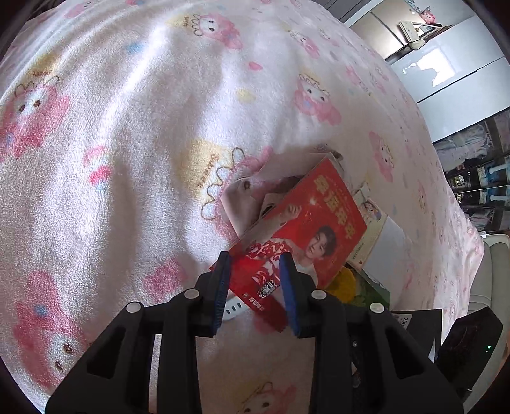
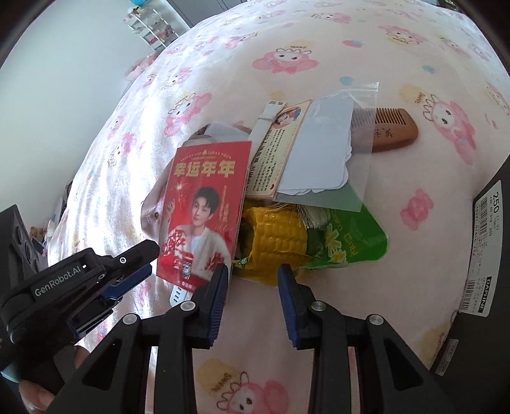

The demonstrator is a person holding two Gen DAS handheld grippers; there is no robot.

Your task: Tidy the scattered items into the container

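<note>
Both claws hang parted and empty: left gripper (image 1: 256,280) over the red card (image 2: 204,207), right gripper (image 2: 253,288) at the corn packet (image 2: 287,237), six o'clock. Overlapped, the pile could shift if either nips two layers.

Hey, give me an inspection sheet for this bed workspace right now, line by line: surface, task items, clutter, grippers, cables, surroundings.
Surface: pink cartoon-print blanket, rumpled.
Job's things: red printed card on top of a pile; under or beside it a white watch strap, an illustrated text card, white cards in a clear bag, a packaged corn cob and a wooden comb. Black box with a barcode label at the right edge, likely the container.
Clutter: nothing seen.
Grippers: left gripper open over the red card's lower edge; right gripper open, nothing between its jaws.
Cables: nothing seen.
Surroundings: white wall, small shelf rack.
</note>
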